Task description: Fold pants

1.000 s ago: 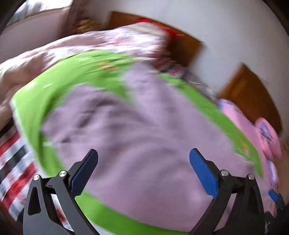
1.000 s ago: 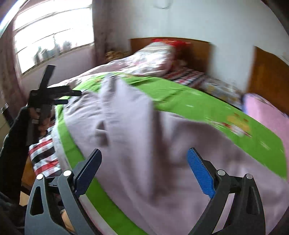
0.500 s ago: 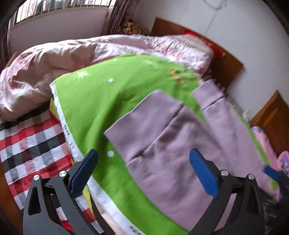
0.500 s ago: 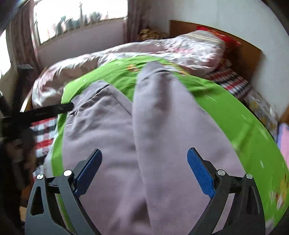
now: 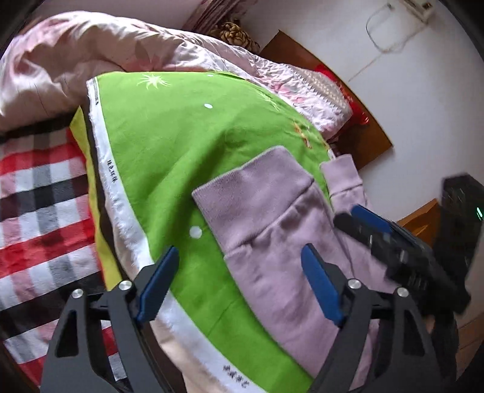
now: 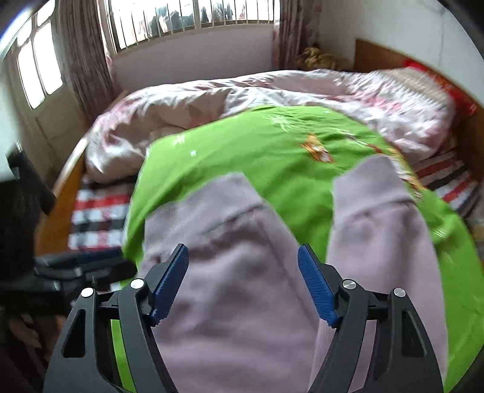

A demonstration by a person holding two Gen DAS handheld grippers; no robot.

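Note:
The lilac pants (image 5: 272,223) lie flat on a green sheet (image 5: 169,145) on the bed, waistband toward the upper left, one leg cuff (image 5: 341,175) beside it. In the right wrist view the pants (image 6: 242,272) fill the foreground, the cuffed leg (image 6: 381,217) at the right. My left gripper (image 5: 239,281) is open and empty above the sheet's edge and the waist. My right gripper (image 6: 242,284) is open and empty over the seat of the pants; it also shows in the left wrist view (image 5: 393,245).
A pink quilt (image 5: 90,60) is bunched at the far side. A red, white and black checked blanket (image 5: 39,217) lies under the sheet at the left. A wooden headboard (image 5: 357,121) and white wall stand behind. A barred window (image 6: 187,18) is at the far end.
Both cameras have swung left and pulled back; the pants now lie spread with the waistband in plain view. Both grippers' jaws have narrowed a little but stay open.

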